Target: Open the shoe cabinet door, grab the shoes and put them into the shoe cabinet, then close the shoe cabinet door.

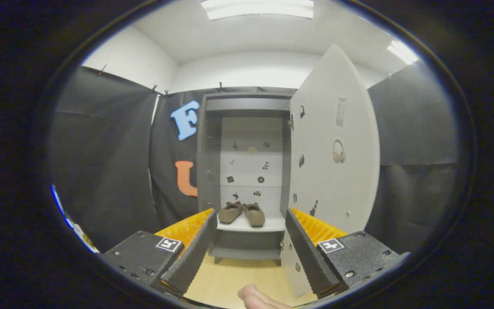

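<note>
A pair of soft, rounded brown shoes (242, 213) sits on the shoe cabinet (207, 141)'s smooth pale shelf at frame centre, its flat door (337, 180) swung open. The gripper (249, 249) points level at them from the lower frame, ridged fingers spread wide and empty.

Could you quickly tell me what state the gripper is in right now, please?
Gripper: open, holding nothing; the shoes sit beyond its fingers on the cabinet shelf, door open.
</note>
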A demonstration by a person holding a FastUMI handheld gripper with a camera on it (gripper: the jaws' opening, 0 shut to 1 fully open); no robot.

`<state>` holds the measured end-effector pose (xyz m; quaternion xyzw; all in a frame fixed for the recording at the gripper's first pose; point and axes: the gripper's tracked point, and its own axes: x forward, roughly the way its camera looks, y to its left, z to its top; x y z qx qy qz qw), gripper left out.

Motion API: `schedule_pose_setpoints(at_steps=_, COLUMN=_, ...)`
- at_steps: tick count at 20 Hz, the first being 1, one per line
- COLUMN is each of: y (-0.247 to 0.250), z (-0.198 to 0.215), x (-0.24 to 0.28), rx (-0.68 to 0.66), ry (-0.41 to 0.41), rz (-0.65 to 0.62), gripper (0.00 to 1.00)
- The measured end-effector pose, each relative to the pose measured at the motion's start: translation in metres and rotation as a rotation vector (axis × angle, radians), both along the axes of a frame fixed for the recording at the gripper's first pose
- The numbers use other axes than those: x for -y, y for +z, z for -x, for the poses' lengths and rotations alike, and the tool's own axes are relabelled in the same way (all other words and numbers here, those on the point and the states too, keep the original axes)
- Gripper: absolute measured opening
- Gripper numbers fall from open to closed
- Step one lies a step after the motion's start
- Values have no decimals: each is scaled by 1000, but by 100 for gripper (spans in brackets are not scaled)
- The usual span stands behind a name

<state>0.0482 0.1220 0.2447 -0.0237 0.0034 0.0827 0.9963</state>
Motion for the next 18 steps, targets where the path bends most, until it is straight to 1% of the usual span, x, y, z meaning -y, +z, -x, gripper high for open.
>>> schedule_pose_setpoints(at_steps=2, y=14, z=23, x=25, rx=17, ry=18, rz=8, gripper=100)
schedule_pose_setpoints(at_steps=4, y=27, z=51, x=59, rx=71, ry=11, rz=22, gripper=100)
schedule_pose_setpoints(at_steps=7, y=34, z=92, x=118, rx=134, ry=-32, rz=48, gripper=100)
schedule_pose_setpoints(at_steps=10, y=43, z=121, x=172, rx=184, ry=-84, rz=61, gripper=100)
schedule_pose_setpoints(at_steps=12, y=47, z=135, x=206, rx=210, ry=-119, rz=57, gripper=100)
schedule_pose_setpoints(at_steps=14, y=43, z=143, x=238, rx=207, ry=-146, rz=64, gripper=100)
schedule_pose_setpoints(at_steps=18, y=36, z=141, x=304, rx=188, ry=-212, rz=90, gripper=100)
